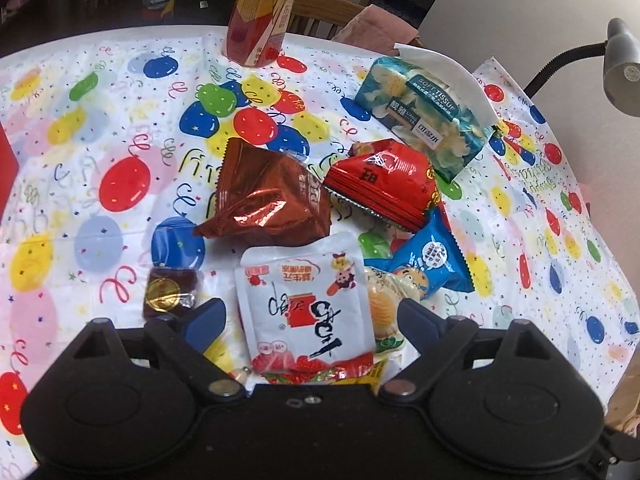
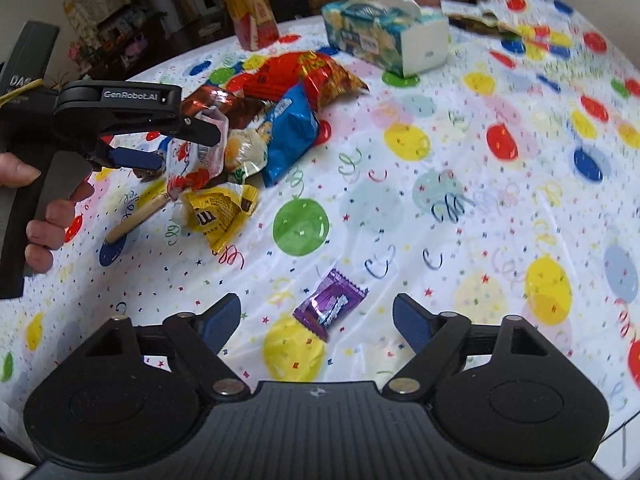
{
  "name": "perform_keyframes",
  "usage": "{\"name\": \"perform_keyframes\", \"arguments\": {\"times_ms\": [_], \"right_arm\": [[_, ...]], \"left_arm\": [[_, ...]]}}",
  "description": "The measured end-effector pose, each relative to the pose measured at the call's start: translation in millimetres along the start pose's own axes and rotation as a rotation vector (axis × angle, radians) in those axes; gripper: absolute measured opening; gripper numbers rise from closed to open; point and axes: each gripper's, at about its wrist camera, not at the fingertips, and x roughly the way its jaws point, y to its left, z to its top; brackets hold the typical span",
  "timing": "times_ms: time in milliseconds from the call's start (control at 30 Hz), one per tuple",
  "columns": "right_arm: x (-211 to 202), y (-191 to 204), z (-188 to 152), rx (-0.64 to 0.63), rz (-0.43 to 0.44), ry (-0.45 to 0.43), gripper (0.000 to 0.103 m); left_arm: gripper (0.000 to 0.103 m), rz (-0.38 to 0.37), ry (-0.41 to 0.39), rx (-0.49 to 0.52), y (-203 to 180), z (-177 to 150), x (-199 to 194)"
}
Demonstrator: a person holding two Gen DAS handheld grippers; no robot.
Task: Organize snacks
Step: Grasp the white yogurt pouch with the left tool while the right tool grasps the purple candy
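My left gripper (image 1: pixel 314 312) is open, and a white snack pouch (image 1: pixel 308 304) with red print lies between its two blue fingers. Just beyond the pouch sit a brown foil packet (image 1: pixel 264 196), a red packet (image 1: pixel 384 184) and a blue packet (image 1: pixel 432 264). In the right wrist view my right gripper (image 2: pixel 316 312) is open low over the table, with a small purple candy (image 2: pixel 330 304) lying between its fingers. That view also shows the left gripper (image 2: pixel 188 150) straddling the white pouch (image 2: pixel 196 160) at the snack pile, with a yellow packet (image 2: pixel 224 216) beside it.
A dark chocolate piece with a gold seal (image 1: pixel 170 294) lies left of the pouch. A tissue pack (image 1: pixel 424 116) and an orange drink bottle (image 1: pixel 264 12) stand at the table's far side. A wooden stick (image 2: pixel 136 220) lies near the person's hand (image 2: pixel 44 232). The balloon-print cloth (image 2: pixel 480 200) covers the table.
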Motion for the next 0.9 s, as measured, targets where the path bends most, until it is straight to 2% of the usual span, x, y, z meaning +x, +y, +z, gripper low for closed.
{"name": "perform_keyframes", "arguments": {"times_ms": [100, 267, 500, 600, 767, 900], "right_arm": [[1.4, -2.5, 2.2, 0.058, 0.028, 0.026, 0.079], [12.4, -2.5, 7.3, 0.125, 0.026, 0.079, 0.060], [20.2, -9.1, 15.7, 0.235, -0.017, 0.117, 0.051], [21.2, -9.2, 18.0, 0.261, -0.030, 0.126, 0.041], [20.8, -8.0, 17.1, 0.265, -0.069, 0.125, 0.026], [19.2, -7.0, 15.8, 0.270, -0.075, 0.121, 0.022]], "left_arm": [[0.090, -0.013, 0.010, -0.020, 1.1, 1.7, 4.5], [0.083, -0.022, 0.026, -0.041, 4.5, 3.4, 9.6], [0.073, -0.035, 0.037, -0.058, 9.9, 6.1, 13.1], [0.069, -0.034, 0.039, -0.065, 12.3, 6.8, 13.8], [0.069, -0.036, 0.037, -0.053, 12.4, 6.1, 12.8], [0.067, -0.020, 0.034, -0.022, 8.4, 4.6, 10.4]]}}
